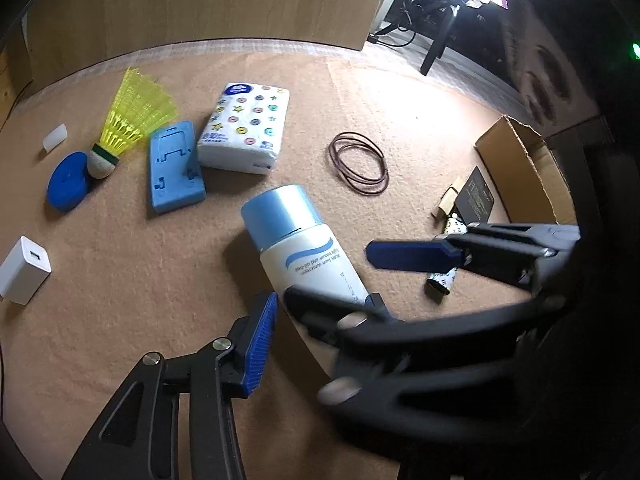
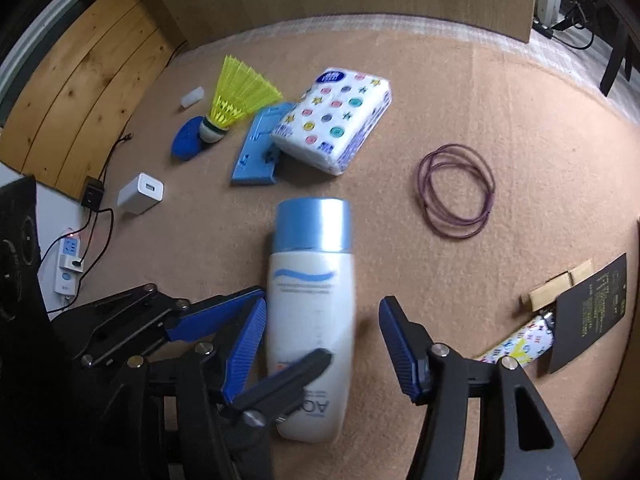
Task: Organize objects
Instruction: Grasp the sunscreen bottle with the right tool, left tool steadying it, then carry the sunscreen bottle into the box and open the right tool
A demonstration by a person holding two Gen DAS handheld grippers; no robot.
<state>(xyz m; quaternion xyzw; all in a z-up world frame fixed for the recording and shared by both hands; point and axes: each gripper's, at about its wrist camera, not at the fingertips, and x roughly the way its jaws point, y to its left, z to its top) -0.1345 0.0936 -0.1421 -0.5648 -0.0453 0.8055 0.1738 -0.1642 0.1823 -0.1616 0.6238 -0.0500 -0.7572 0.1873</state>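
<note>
The work surface is a tan felt mat [image 2: 440,92] in front of a wooden panel, with a cardboard box [image 1: 520,168] at the right edge. The right gripper [image 2: 323,302] has its jaws wide apart and straddles the lower half of the bottle [image 2: 312,280]. Its left pad is almost against the bottle wall, its right pad stands clear, and nothing is gripped. The left gripper [image 1: 320,320] is also spread wide and holds nothing. Its left pad [image 1: 260,344] sits just beside the bottle's base. A blurred black finger crosses that base, and which gripper owns it cannot be told. The bottle lies on its side at mid-mat, blue cap pointing away from both grippers. Beyond it are the cord loops [image 2: 456,192] to the right. To the left, a tissue pack [image 2: 340,120] rests partly on a blue stand [image 2: 256,152]. Farther left are a shuttlecock [image 2: 236,100] leaning on a blue disc [image 2: 186,142], a white cap [image 2: 192,96] and a charger [image 2: 140,194]. A black card [image 2: 592,312], a wooden clip [image 2: 556,286] and a patterned lighter [image 2: 520,344] lie close together just beside the box. Whether they rest on the mat or on a flap cannot be told. Assessment: the task is at an early stage. Only the group by the box looks sorted, and nothing can be seen inside the box. The bottle appears to be the item in hand, not yet grasped. All the other items remain scattered and are left to do.
</note>
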